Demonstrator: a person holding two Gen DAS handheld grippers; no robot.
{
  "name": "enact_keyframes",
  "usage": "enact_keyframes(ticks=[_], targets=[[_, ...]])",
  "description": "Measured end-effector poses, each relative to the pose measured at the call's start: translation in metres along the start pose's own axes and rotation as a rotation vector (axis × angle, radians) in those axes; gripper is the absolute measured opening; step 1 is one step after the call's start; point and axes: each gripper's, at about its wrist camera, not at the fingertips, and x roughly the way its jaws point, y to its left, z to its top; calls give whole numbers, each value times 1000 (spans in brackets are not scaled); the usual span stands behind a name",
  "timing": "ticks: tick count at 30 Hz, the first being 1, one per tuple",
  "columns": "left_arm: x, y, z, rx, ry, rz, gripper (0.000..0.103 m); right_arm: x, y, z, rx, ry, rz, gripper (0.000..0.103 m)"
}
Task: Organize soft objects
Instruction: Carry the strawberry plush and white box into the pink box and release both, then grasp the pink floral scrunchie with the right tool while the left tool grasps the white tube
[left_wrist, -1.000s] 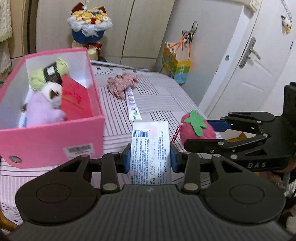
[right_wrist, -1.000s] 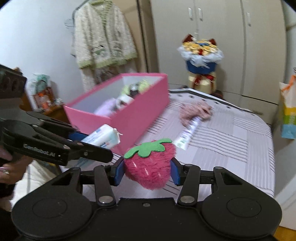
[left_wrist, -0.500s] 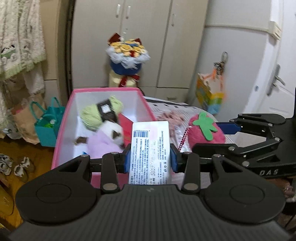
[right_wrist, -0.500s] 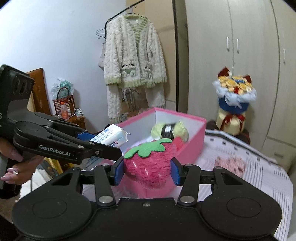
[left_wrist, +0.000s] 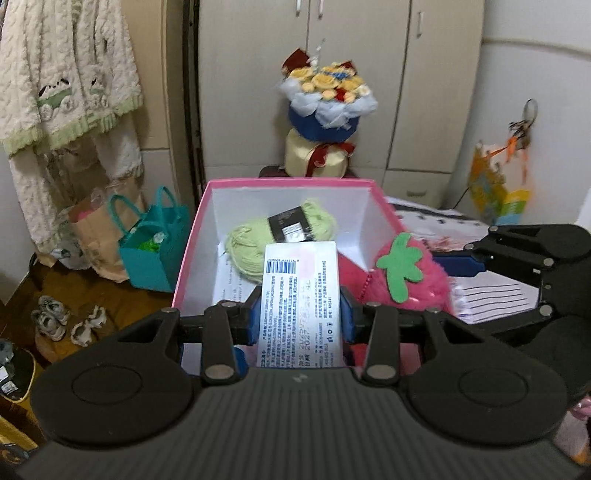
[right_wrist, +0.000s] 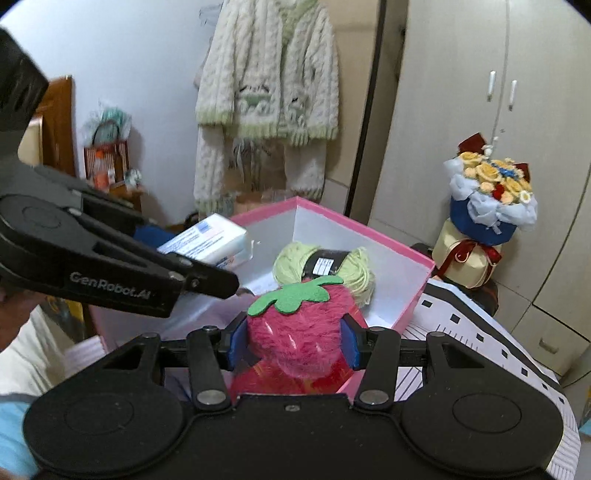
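Note:
My left gripper (left_wrist: 300, 317) is shut on a white tissue pack (left_wrist: 301, 295) with a barcode label, held over the open pink box (left_wrist: 192, 236). The pack also shows in the right wrist view (right_wrist: 207, 243). My right gripper (right_wrist: 293, 341) is shut on a pink plush strawberry (right_wrist: 295, 332) with a green leaf, over the box's near right part; it shows in the left wrist view (left_wrist: 410, 277) too. A green yarn skein (left_wrist: 280, 236) lies in the far end of the box (right_wrist: 406, 280), with something red under the strawberry.
The box stands on a striped bed (right_wrist: 480, 343). A flower bouquet (left_wrist: 325, 110) stands behind the box before the wardrobe. A knitted cardigan (left_wrist: 62, 85) hangs at the left. A teal bag (left_wrist: 147, 254) and shoes (left_wrist: 55, 321) are on the floor.
Both grippers have moved over the pink box with their loads, and the views have tilted up from the bed. The purple plush toy in the box is now hidden behind the tissue pack.

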Motion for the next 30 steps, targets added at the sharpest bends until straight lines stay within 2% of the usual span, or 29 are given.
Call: enact_keyframes(ticks=[5,11,14,15,17,24,30], targets=[[21,5,2,2,42,22,39,18,-2,-2,-33,38,5,56],[35,7,1,-13,87,33,40,28,3,-6,-69,46,14,59],[36,7,0,-31,83,33,41,27,1,-8,-50,36,18,61],[34,7,0,-40,80,30,43,24,0,-9,-43,20,11,63],[28,8,-1,-54,75,20,49,13,-2,-9,-27,-14,-5,80],[-17,0,-3,-10,7,-16,51,-46,-27,-13,135,-119,48,80],[-60,-15,-8,41,-42,-67,56,-88,-41,-21,233,-116,38,80]])
